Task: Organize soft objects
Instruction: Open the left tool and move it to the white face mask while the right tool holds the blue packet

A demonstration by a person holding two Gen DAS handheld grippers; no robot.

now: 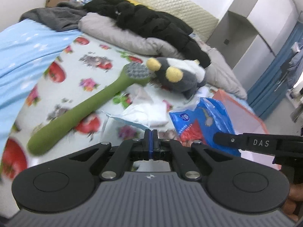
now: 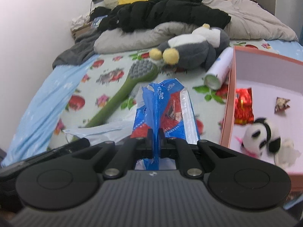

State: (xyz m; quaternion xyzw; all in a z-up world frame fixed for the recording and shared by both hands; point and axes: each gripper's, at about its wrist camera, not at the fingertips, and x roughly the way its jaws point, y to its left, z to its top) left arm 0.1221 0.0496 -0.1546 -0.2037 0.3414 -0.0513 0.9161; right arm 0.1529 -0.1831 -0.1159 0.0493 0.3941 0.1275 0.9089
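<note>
Toys and bags lie on a bed with a sheet (image 1: pixel 90 68) full of red fruit and flower prints. The left gripper (image 1: pixel 151 135) hangs over the sheet with its two fingers pressed flat together, and nothing is between them. The right gripper (image 2: pixel 156 133) is pinched tight on a blue plastic bag (image 2: pixel 166 106) with red print. A strip of the blue plastic runs up between its fingers, and the rest of the bag spreads out in front of it, near the sheet. From the left wrist view, that same blue bag (image 1: pixel 204 121) sits to the right, close to the dark finger of the other gripper.

A gray and white stuffed penguin (image 1: pixel 180 73) with yellow feet lies on its side farther up the bed. A long green brush (image 1: pixel 90 106) with gray bumps on its head lies slanted on the sheet, and its head is just beside the penguin's feet. A white cloth (image 1: pixel 149 111) lies crumpled between the brush handle and the blue bag.

A pink box (image 2: pixel 229 102) stands open at the right side of the bed. Inside it are a small black and white plush toy (image 2: pixel 263 136) and a shiny red packet (image 2: pixel 243 107). A white can (image 2: pixel 219 70) lies on its side between the penguin and the box.

A black jacket (image 1: pixel 151 22) rests on a gray quilt (image 1: pixel 121 34) at the far end of the bed. A light blue blanket (image 1: pixel 24 47) covers the left side.
</note>
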